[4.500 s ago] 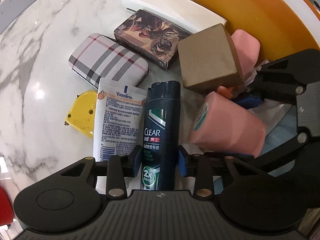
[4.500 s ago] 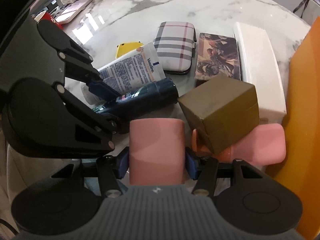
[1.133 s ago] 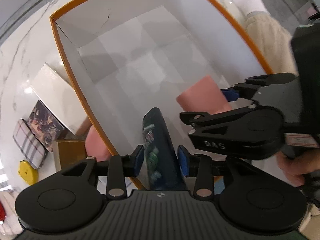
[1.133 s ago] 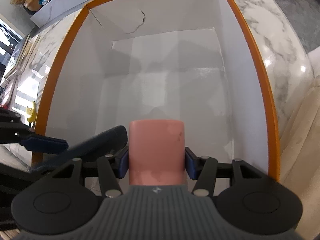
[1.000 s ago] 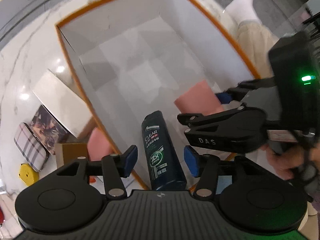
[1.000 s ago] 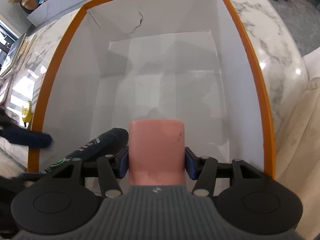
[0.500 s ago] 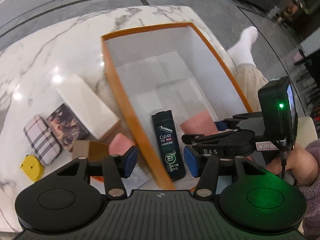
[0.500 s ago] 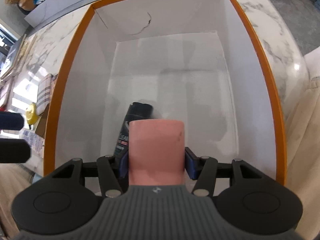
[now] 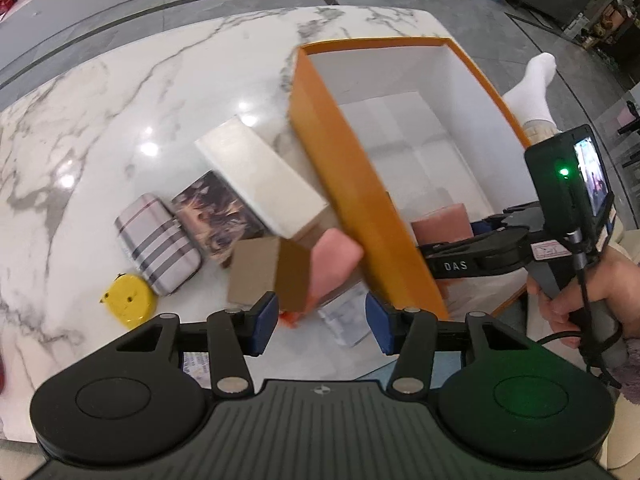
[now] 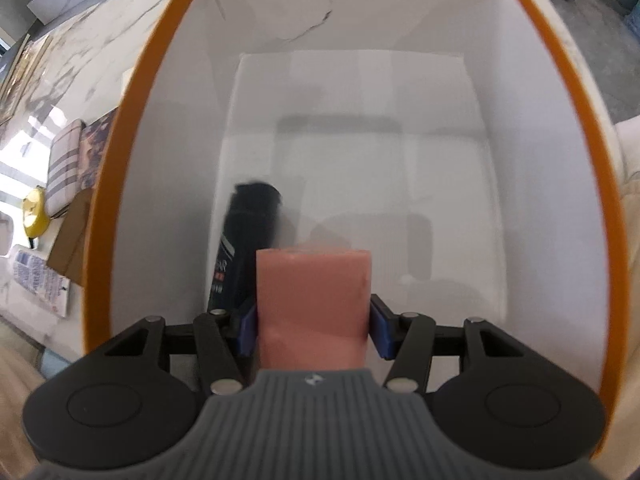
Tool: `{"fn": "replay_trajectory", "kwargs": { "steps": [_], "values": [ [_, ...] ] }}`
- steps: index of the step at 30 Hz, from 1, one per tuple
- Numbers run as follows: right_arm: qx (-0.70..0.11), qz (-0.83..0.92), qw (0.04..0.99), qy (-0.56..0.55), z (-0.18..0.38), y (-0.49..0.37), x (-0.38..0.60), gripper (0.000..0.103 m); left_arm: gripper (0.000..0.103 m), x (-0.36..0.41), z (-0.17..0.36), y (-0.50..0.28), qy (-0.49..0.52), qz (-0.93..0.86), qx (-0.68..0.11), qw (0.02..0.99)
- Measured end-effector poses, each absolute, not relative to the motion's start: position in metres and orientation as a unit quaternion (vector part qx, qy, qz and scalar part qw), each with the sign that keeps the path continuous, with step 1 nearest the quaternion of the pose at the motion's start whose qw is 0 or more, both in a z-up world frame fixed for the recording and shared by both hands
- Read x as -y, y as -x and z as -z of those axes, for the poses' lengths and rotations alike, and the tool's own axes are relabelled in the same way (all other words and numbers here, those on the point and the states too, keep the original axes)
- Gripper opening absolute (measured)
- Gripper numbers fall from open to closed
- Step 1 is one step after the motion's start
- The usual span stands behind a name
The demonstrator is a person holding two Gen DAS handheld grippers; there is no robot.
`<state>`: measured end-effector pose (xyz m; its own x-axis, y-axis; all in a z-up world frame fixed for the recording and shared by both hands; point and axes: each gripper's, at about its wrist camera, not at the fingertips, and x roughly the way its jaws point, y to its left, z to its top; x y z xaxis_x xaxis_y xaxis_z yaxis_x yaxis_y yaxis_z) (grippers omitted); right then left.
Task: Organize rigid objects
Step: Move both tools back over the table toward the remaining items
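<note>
The dark shampoo bottle (image 10: 246,240) now lies on the white floor of the orange box (image 10: 120,184), at the lower left of the right wrist view; a second ago it was still between the blue pads of the left gripper (image 9: 320,324). That gripper has let go and swung out over the bench (image 9: 100,120). Its jaws are spread with nothing between them and are closing a little as it goes. Below it, centre left in the left wrist view, wait the brown cardboard box (image 9: 260,276), a pink block (image 9: 334,256), the plaid case (image 9: 158,242), the picture-printed box (image 9: 218,210), the long white box (image 9: 260,180) and the yellow tape measure (image 9: 128,300).

The right gripper (image 10: 314,324) still pinches the pink cylinder (image 10: 314,304), its pads pressed on both sides, hanging low inside the box just right of the bottle. The person's hand (image 9: 592,300) holds its handle at the right edge.

So one item is stowed and a second looks ready to be set down beside it. The left gripper seems to be heading for its next pick from the pile.
</note>
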<state>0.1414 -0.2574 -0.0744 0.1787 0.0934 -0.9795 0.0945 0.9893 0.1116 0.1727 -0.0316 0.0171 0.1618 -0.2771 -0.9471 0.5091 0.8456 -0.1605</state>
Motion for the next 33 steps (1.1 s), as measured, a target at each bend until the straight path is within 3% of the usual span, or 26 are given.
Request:
{"fn": "replay_trajectory", "kwargs": {
  "steps": [6, 18, 23, 30, 33],
  "values": [
    [-0.644, -0.001, 0.763, -0.049, 0.074, -0.142, 0.250, 0.055, 0.052, 0.018, -0.010, -0.170, -0.096, 0.264, -0.593, 0.754],
    [-0.632, 0.021, 0.775, -0.023, 0.052, -0.129, 0.241, 0.062, 0.051, -0.014, -0.013, -0.159, -0.098, 0.250, -0.583, 0.767],
    [-0.599, 0.002, 0.800, -0.013, 0.024, -0.125, 0.232, 0.068, 0.051, -0.029, -0.021, -0.156, -0.088, 0.244, -0.572, 0.778],
    [-0.539, -0.010, 0.842, 0.020, -0.015, -0.126, 0.205, 0.069, 0.051, -0.054, -0.035, -0.153, -0.073, 0.230, -0.536, 0.809],
    [-0.504, -0.025, 0.863, 0.024, -0.027, -0.126, 0.194, 0.075, 0.051, -0.063, -0.037, -0.153, -0.074, 0.213, -0.515, 0.827]
  ]
}}
